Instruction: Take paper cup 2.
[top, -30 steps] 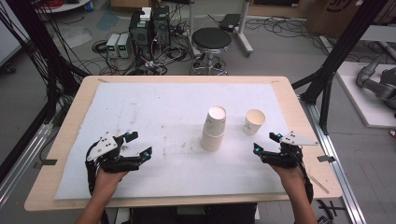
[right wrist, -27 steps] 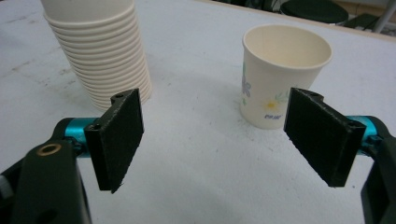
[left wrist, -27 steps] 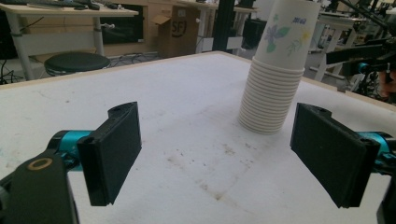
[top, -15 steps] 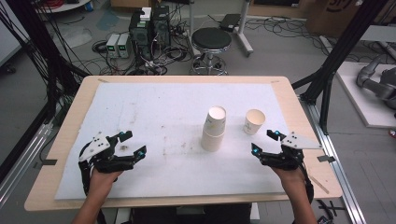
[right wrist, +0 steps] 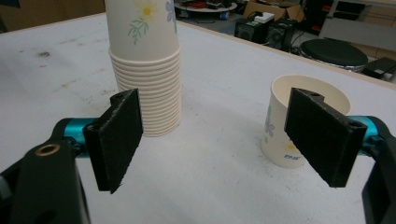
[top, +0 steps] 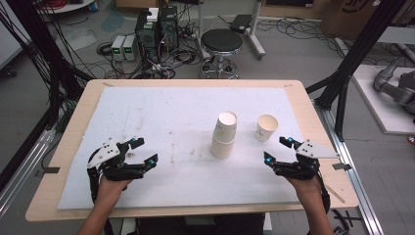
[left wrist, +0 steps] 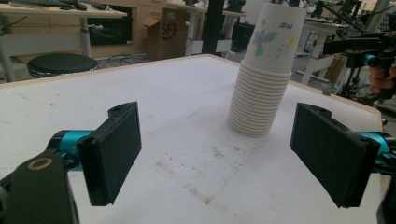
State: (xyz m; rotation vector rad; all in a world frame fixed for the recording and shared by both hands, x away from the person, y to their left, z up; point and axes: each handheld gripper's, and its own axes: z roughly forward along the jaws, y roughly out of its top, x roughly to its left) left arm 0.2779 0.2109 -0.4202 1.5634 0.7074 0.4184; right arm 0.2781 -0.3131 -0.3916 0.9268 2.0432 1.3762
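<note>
A tall stack of flowered paper cups (top: 225,135) stands upright on the white mat, right of centre; it rises ahead of both grippers (left wrist: 267,74) (right wrist: 148,65). A single paper cup (top: 266,127) stands upright just right of the stack (right wrist: 299,122). My left gripper (top: 145,152) rests low near the front left, open and empty, jaws wide apart (left wrist: 224,158). My right gripper (top: 278,150) sits open and empty at the front right, a short way in front of the single cup (right wrist: 219,147).
A white mat (top: 161,117) covers most of the wooden table (top: 88,107). Behind the table stand a black stool (top: 221,45), computer boxes (top: 156,29) and loose cables on the floor. Black frame posts (top: 352,63) flank the right side.
My left gripper has drifted slightly left and back toward the front edge. The right gripper has shifted only a little. Cups have not moved.
</note>
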